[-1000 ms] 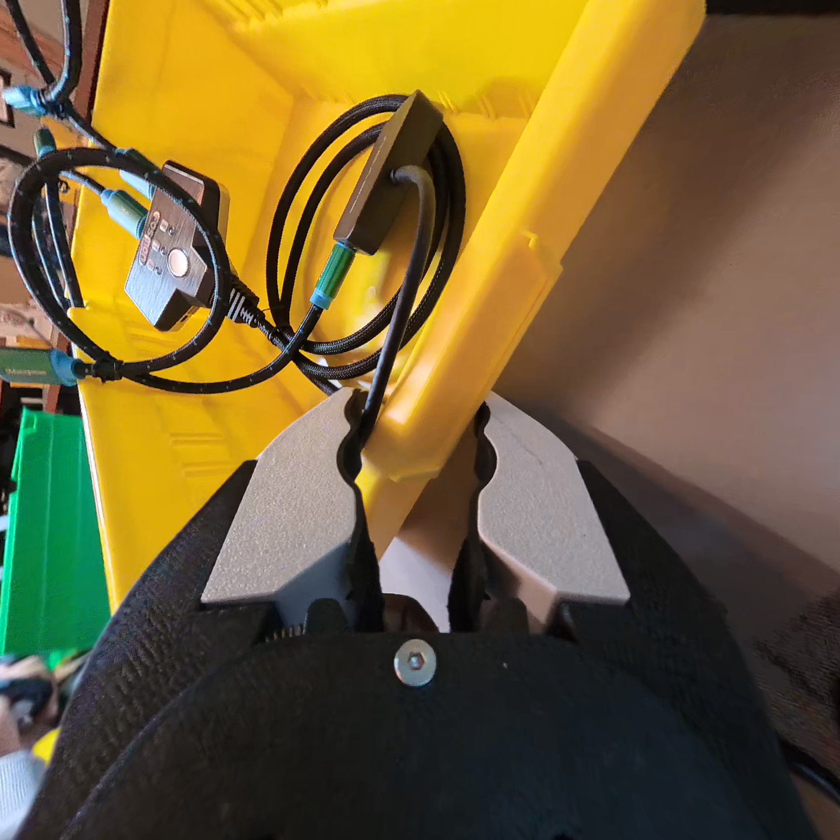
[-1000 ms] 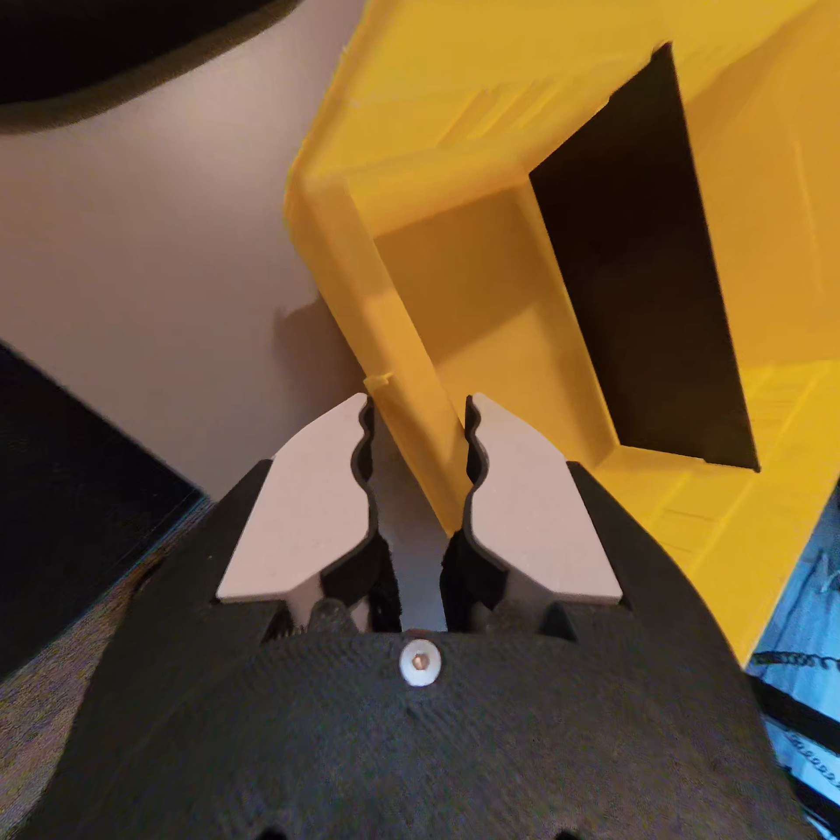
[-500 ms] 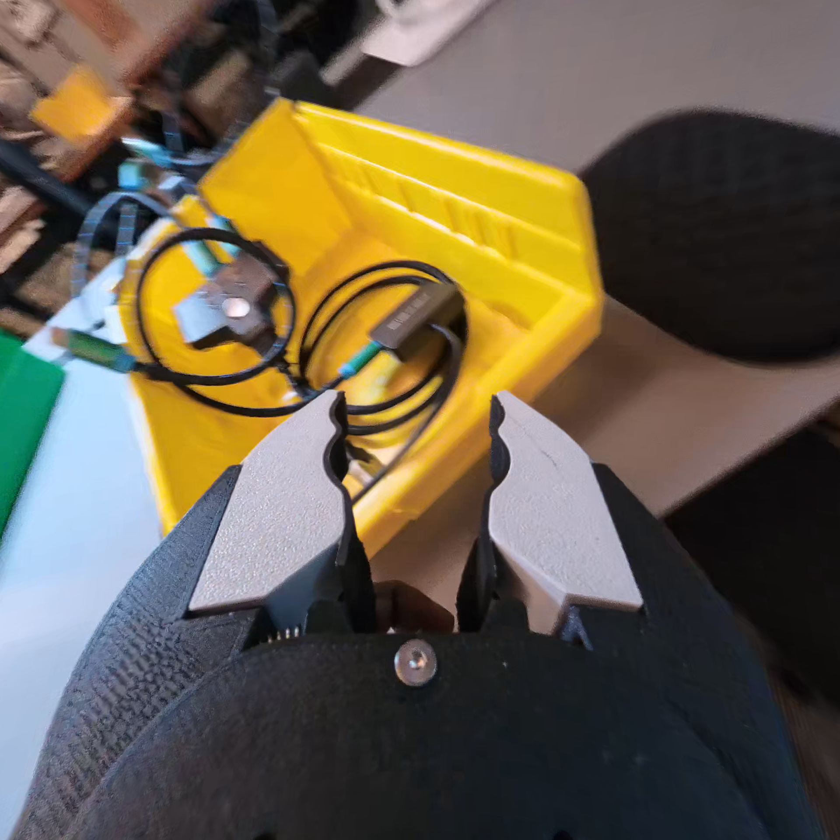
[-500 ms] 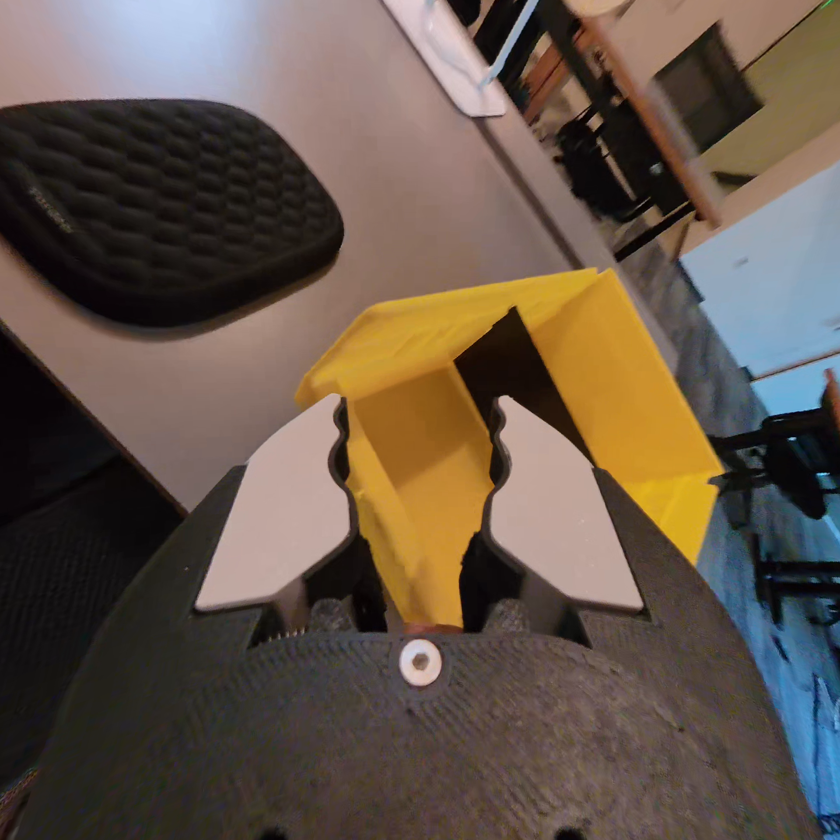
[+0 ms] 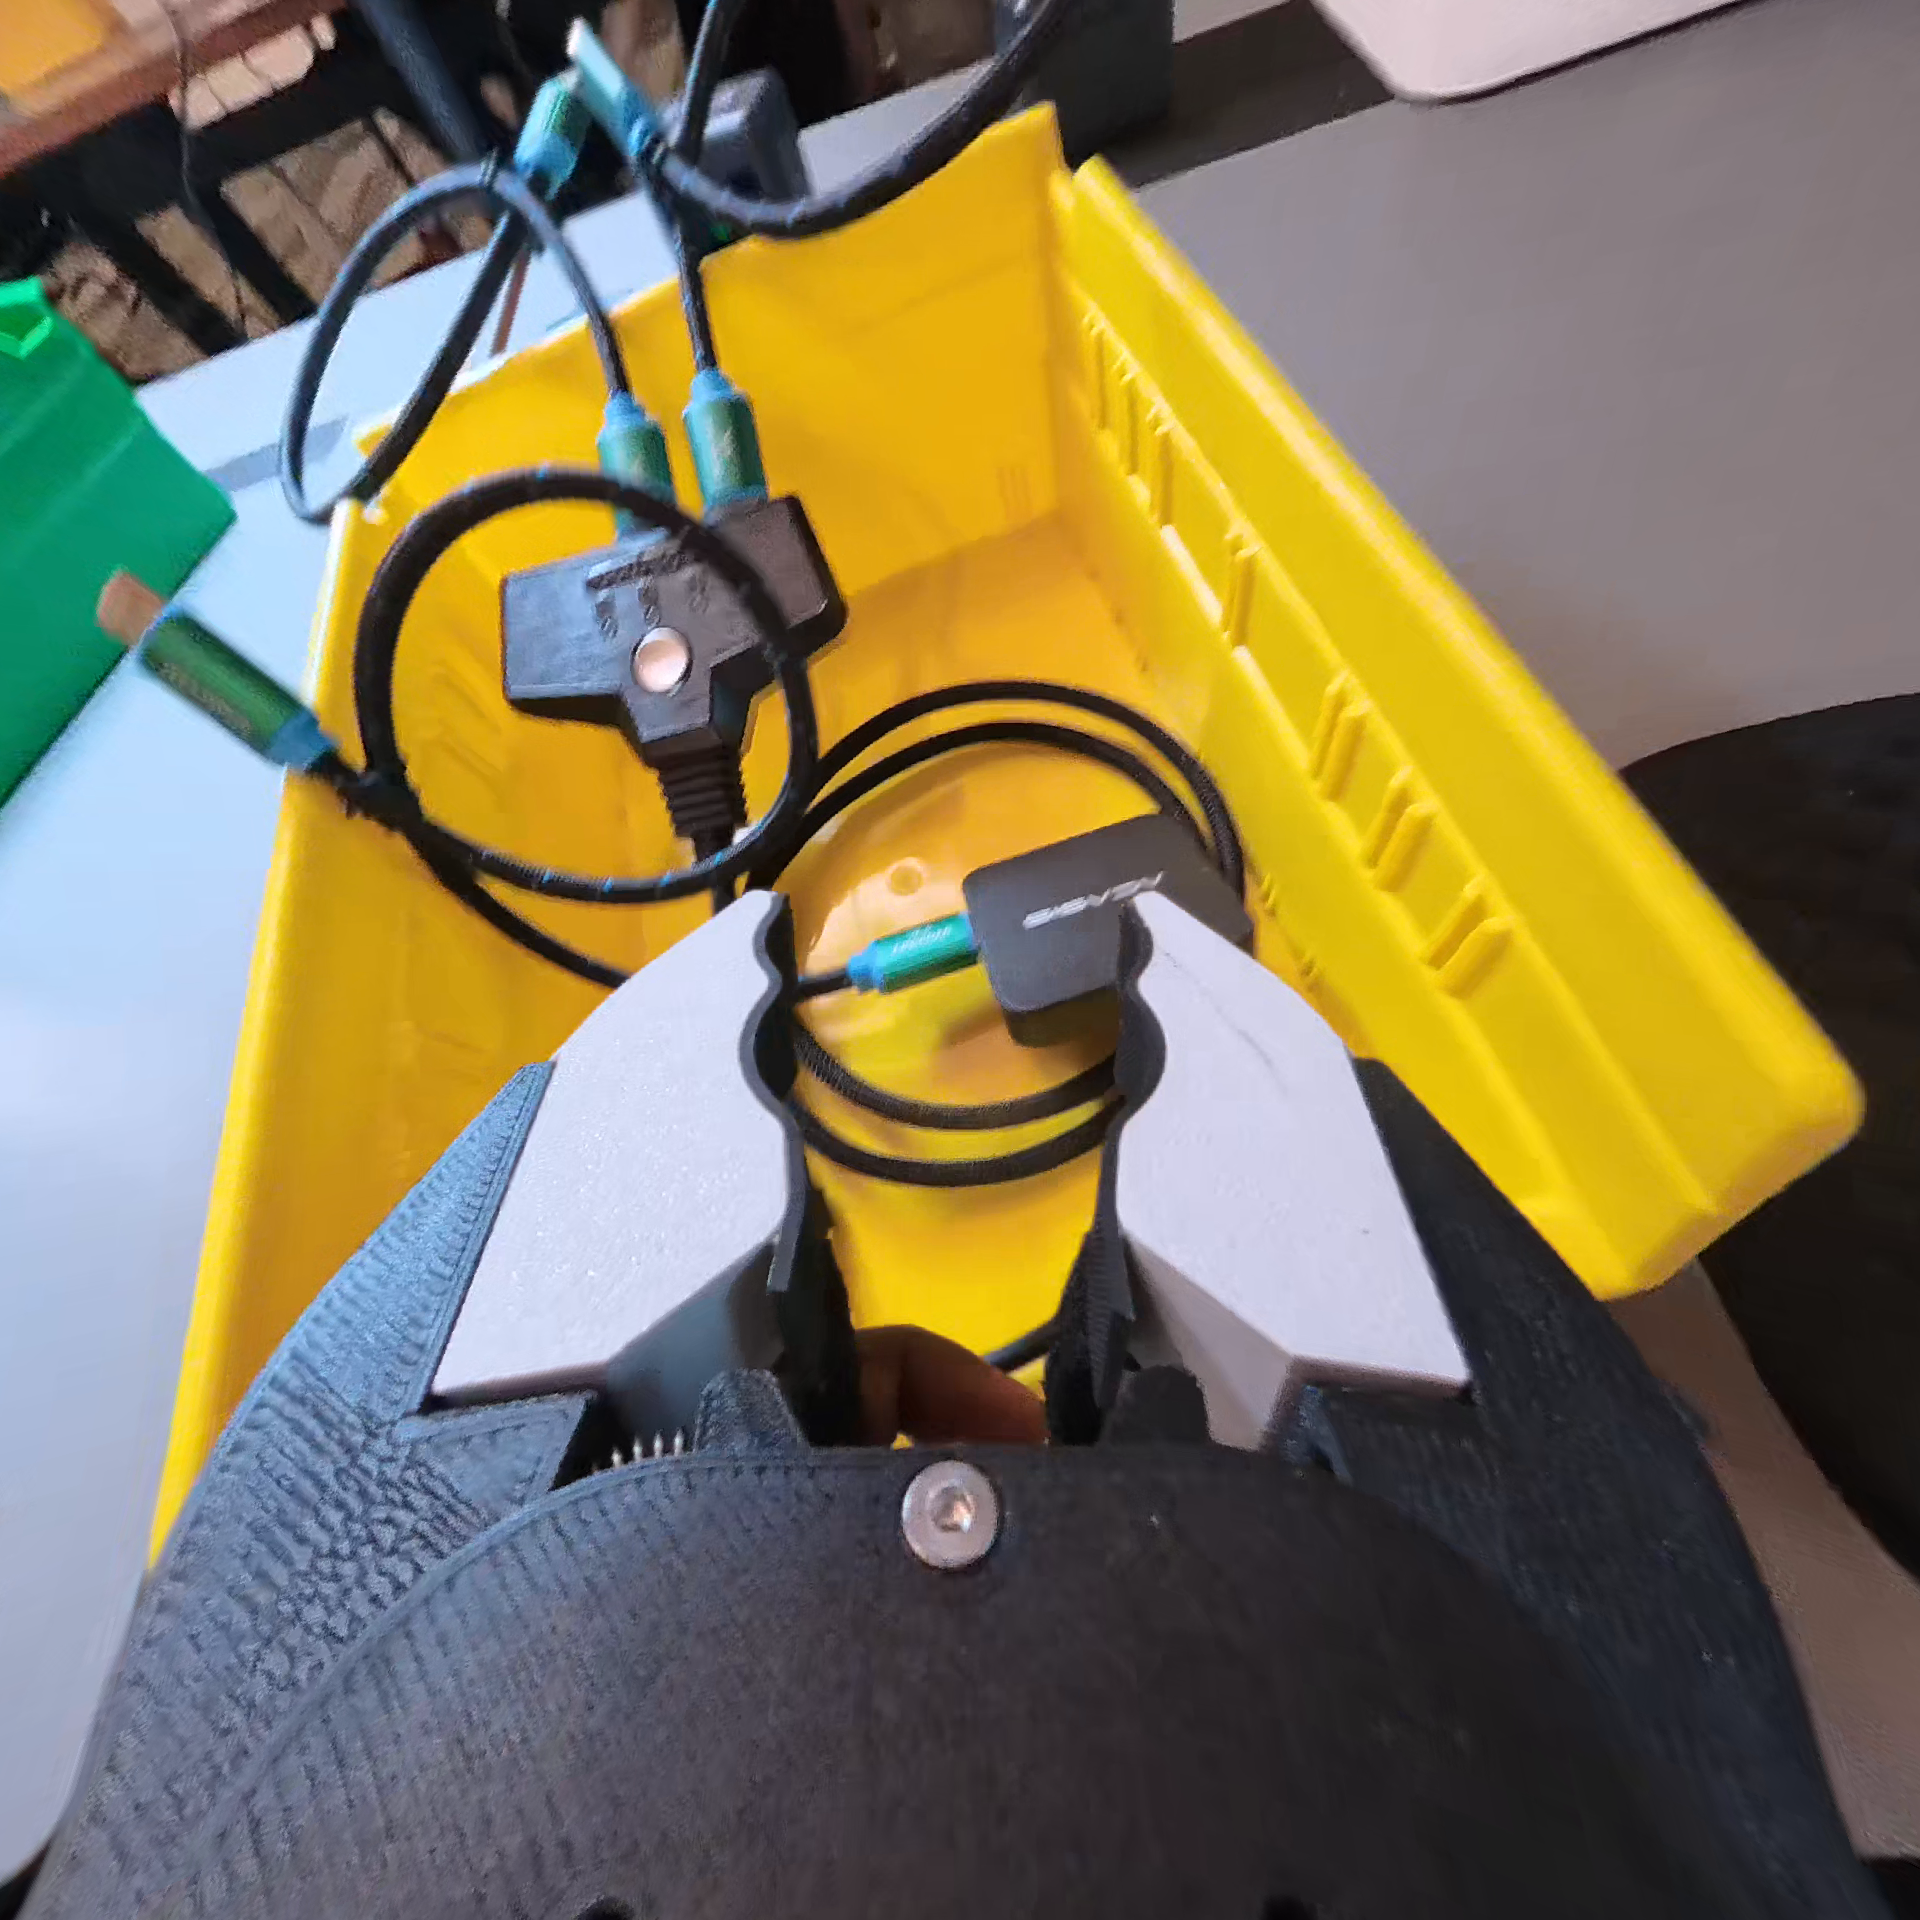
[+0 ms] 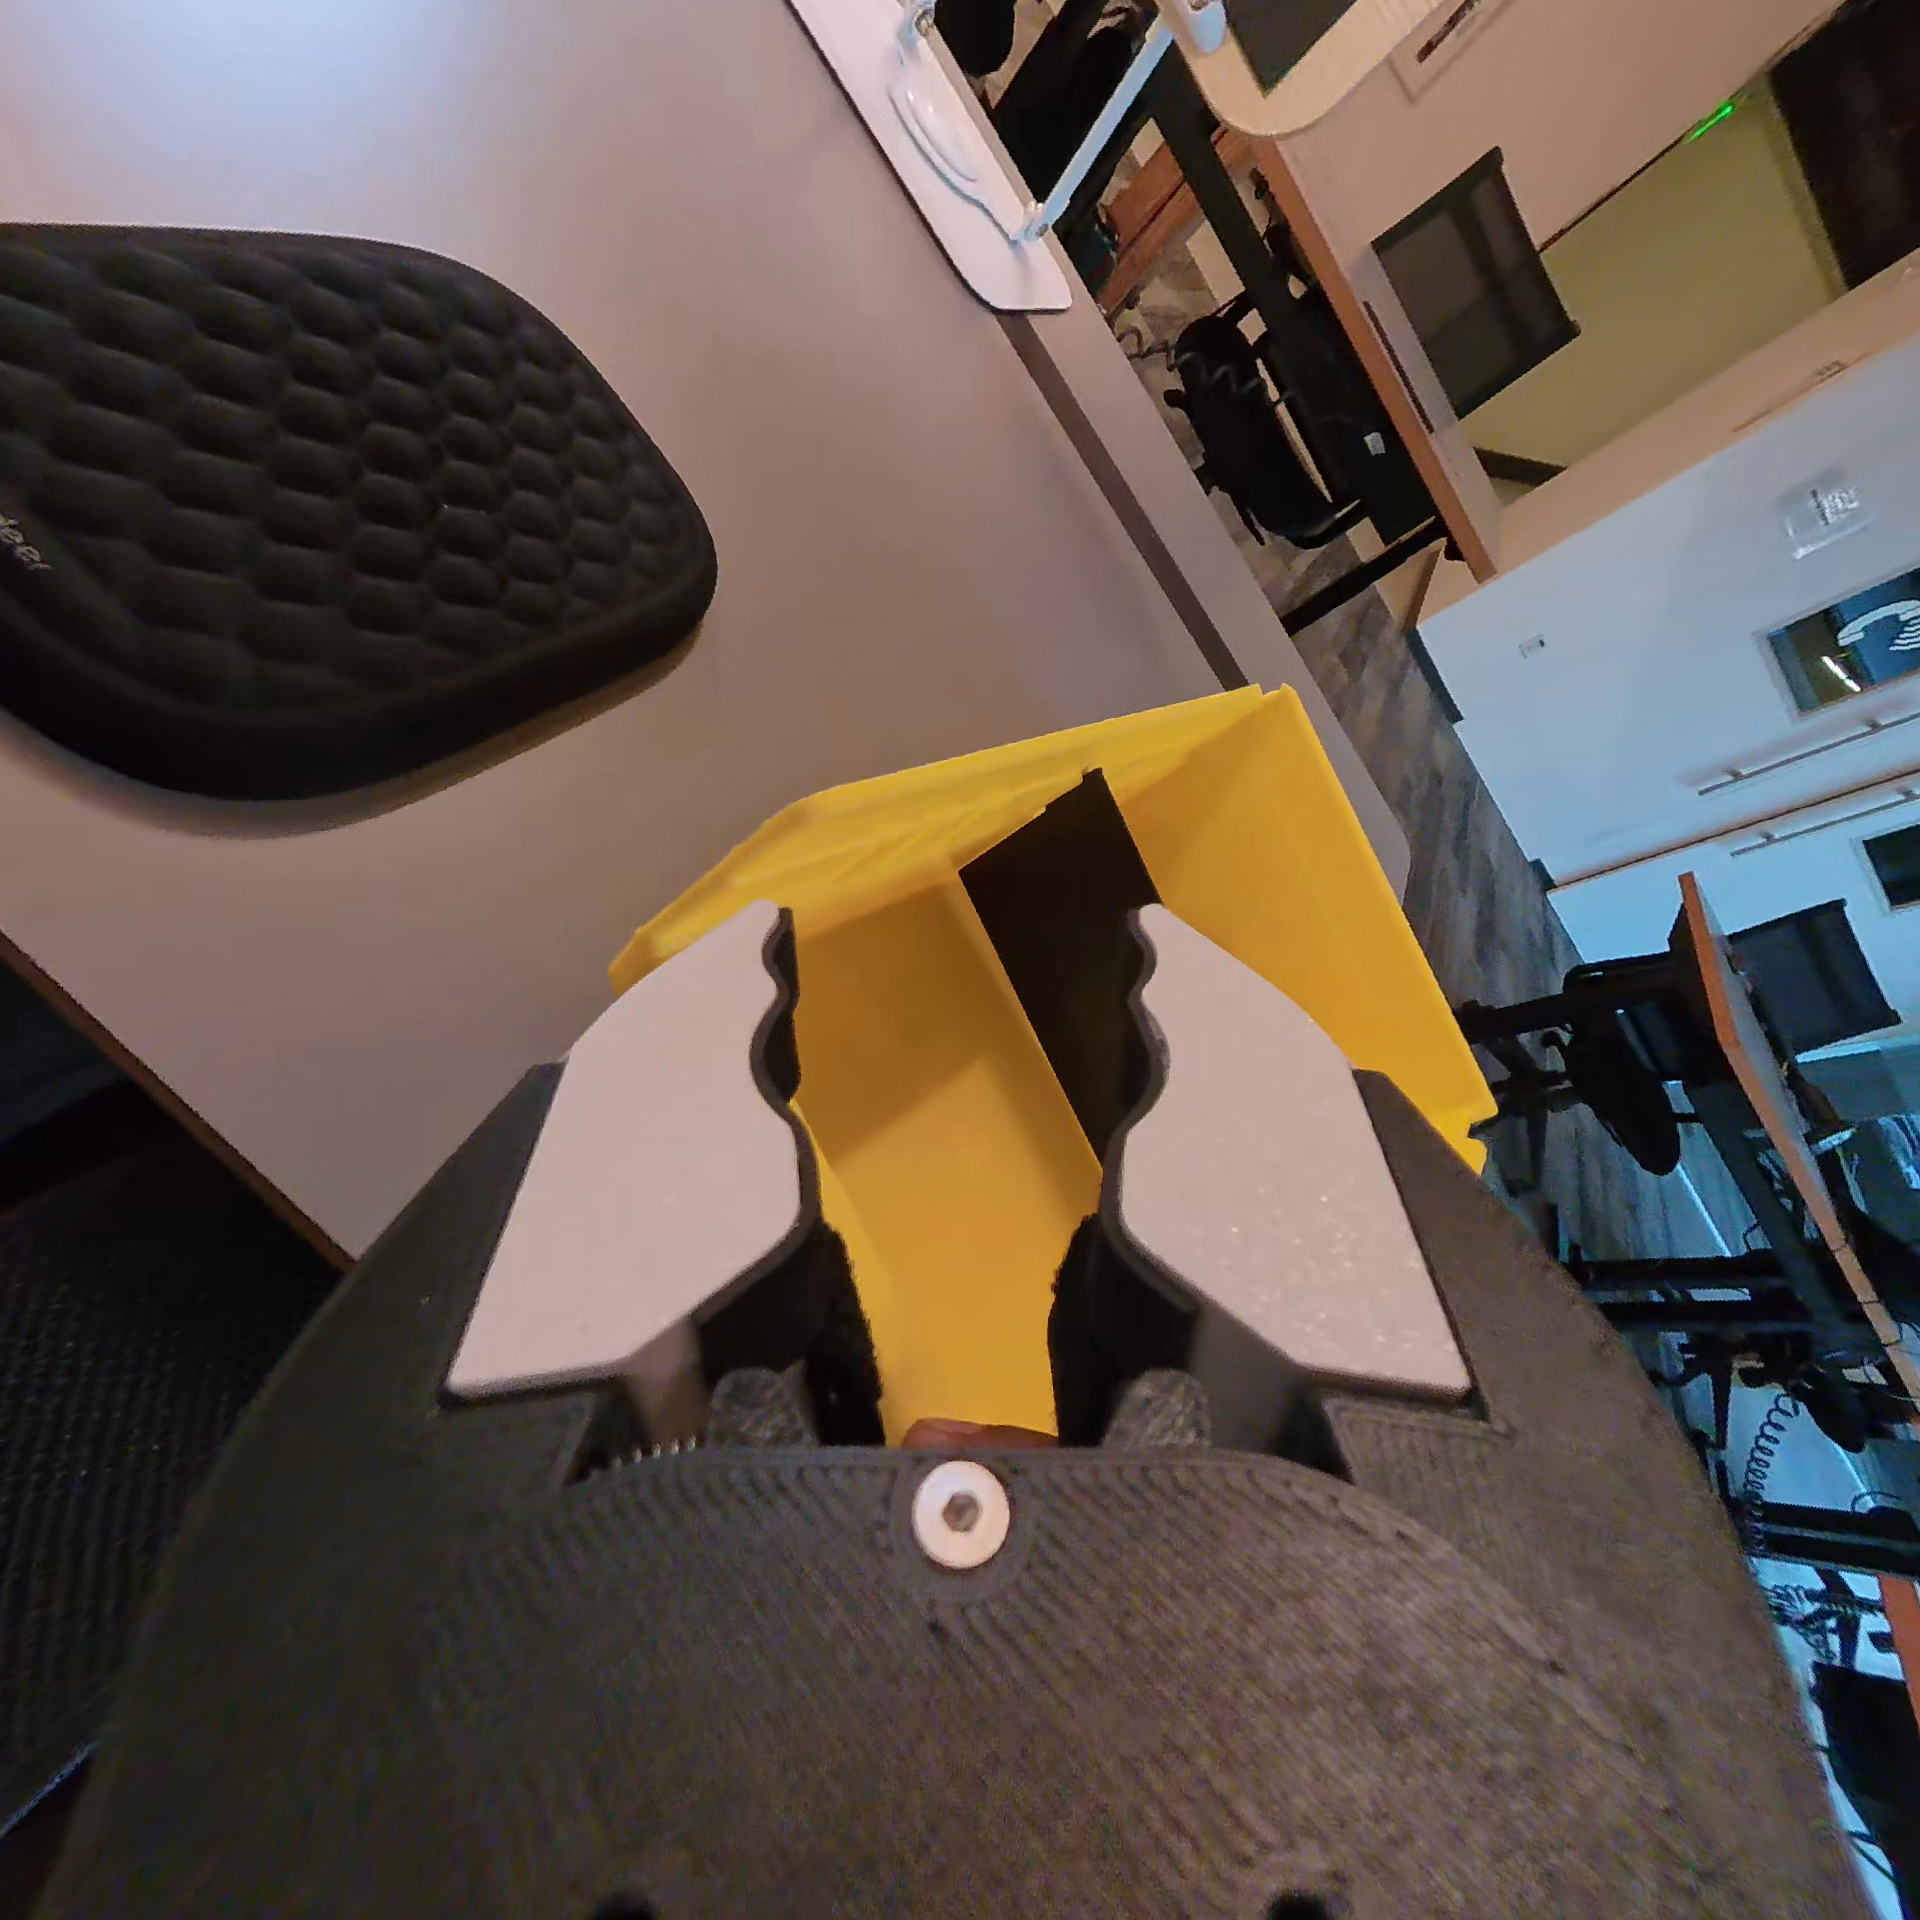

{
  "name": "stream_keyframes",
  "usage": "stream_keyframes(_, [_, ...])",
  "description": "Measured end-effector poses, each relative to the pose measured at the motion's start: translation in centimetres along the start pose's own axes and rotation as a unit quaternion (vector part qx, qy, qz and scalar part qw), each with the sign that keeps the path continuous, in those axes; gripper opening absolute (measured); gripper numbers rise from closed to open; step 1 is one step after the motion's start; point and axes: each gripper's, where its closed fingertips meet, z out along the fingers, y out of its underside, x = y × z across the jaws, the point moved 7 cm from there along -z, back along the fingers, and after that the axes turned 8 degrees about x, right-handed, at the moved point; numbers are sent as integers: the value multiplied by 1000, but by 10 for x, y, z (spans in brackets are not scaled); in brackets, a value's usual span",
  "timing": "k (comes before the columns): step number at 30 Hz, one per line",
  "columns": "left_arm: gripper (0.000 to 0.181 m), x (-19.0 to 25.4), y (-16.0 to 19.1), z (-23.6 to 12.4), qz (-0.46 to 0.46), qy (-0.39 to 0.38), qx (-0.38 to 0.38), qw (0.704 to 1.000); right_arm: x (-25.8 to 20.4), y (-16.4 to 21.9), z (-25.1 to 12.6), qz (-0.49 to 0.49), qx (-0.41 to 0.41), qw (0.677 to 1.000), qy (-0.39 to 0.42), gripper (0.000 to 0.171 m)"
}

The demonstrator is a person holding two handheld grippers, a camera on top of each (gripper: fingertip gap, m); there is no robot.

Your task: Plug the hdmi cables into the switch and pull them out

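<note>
A grey tabletop (image 6: 644, 343) fills the upper left ahead of the claw in the right wrist view, with a black honeycomb-textured cushion (image 6: 301, 509) lying on it to the claw's left. Past the table's far edge, above and right of the claw, runs a grey patterned floor (image 6: 1475, 894). Wood-edged desks on black legs (image 6: 1320, 343) stand there with black office chairs (image 6: 1268, 436) near them. White walls (image 6: 1621, 665) and dark windows (image 6: 1475, 301) close the room on the right, lit evenly. In the left wrist view a green bin (image 5: 73, 520) sits left of the claw.
</note>
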Motion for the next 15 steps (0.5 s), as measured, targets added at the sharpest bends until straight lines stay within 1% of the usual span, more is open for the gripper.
stream_keyframes(4, [53,16,-30,7,32,58,62,996,-2,-3,5,-11,-8,1000,-6,60])
stream_keyframes(6, [54,13,-55,13,43,61,99,992,-3,-6,6,-15,-5,1000,-8,60])
stream_keyframes(7, [56,8,-68,19,42,56,107,992,-3,-7,7,-17,-2,1000,-9,60])
stream_keyframes(8, [65,2,-79,26,44,56,101,992,-4,-7,7,-18,0,1000,-10,60])
stream_keyframes(9, [80,-3,-89,35,47,65,80,994,-4,-7,7,-18,0,1000,-10,60])
stream_keyframes(10, [90,-8,-97,44,43,82,45,995,-4,-7,6,-18,0,1000,-8,60])
stream_keyframes(11, [95,-13,-105,55,35,95,9,995,-3,-7,5,-18,-1,1000,-5,59])
stream_keyframes(12, [96,-20,-111,66,30,97,-22,995,-2,-6,5,-17,0,1000,-1,59])
stream_keyframes(15, [93,-52,-112,105,27,46,-135,989,-2,-4,5,-16,-3,1000,2,59])
